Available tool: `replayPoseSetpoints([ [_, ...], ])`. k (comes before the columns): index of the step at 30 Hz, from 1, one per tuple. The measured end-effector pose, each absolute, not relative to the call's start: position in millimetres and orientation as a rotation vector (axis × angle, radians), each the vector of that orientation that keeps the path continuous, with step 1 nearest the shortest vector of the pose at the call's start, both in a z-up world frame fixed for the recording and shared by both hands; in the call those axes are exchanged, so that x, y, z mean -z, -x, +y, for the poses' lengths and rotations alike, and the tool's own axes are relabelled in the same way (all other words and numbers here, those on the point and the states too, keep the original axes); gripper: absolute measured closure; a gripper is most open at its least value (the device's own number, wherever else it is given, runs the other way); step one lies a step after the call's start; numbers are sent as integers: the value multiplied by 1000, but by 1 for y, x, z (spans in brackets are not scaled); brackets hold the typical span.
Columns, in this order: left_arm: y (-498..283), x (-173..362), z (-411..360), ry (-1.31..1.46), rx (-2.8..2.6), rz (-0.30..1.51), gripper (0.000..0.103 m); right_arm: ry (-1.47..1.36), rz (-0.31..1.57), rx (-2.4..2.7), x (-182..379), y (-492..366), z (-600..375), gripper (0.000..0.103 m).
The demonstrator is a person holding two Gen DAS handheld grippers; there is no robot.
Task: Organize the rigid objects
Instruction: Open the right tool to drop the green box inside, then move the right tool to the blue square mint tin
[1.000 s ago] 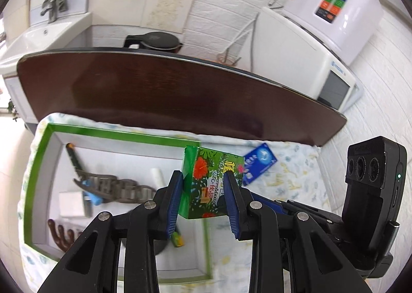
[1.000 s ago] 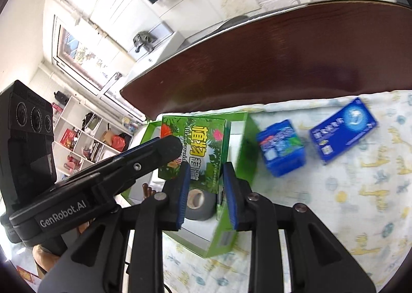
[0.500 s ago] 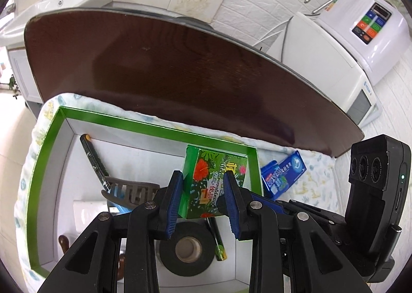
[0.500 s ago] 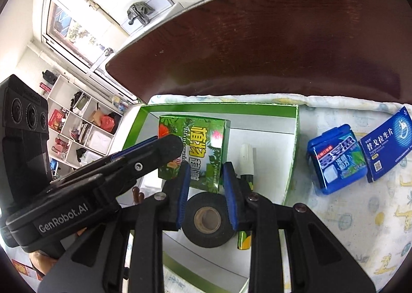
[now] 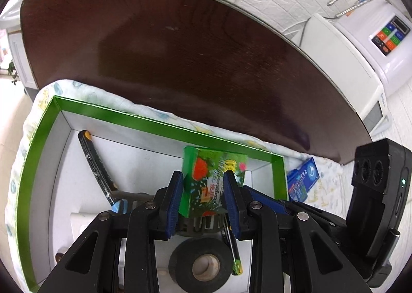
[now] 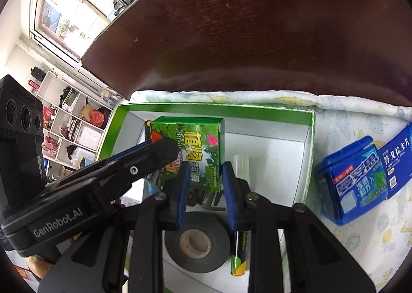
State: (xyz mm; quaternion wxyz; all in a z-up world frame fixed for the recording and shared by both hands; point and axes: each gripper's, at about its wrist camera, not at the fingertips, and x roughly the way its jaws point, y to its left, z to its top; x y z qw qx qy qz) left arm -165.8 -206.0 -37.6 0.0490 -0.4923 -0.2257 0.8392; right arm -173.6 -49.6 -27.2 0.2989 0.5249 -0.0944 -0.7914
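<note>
Since a second ago the green carton (image 5: 213,184) has come down from above the tray's right rim into the green-edged tray (image 5: 36,138), low over the clutter there. The left gripper (image 5: 203,200) clamps the carton's sides; the right gripper (image 6: 203,190) has just been closing, its pads flanking the carton's lower edge, though contact is unclear. Release looks close. Below lie a black tape roll (image 6: 197,244), a battery (image 6: 238,254) and a marker (image 5: 96,164). A blue case (image 6: 352,179) and blue packet (image 6: 396,156) wait on the patterned cloth (image 6: 360,241), right of the tray, on the dark desk (image 5: 180,48).
</note>
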Motion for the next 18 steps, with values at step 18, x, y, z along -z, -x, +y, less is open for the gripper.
replayPoseSetpoints([
  [18,160,-10,-150,1404,-2607,-550,72,-1302,-386,2272,-12,172,49,77],
])
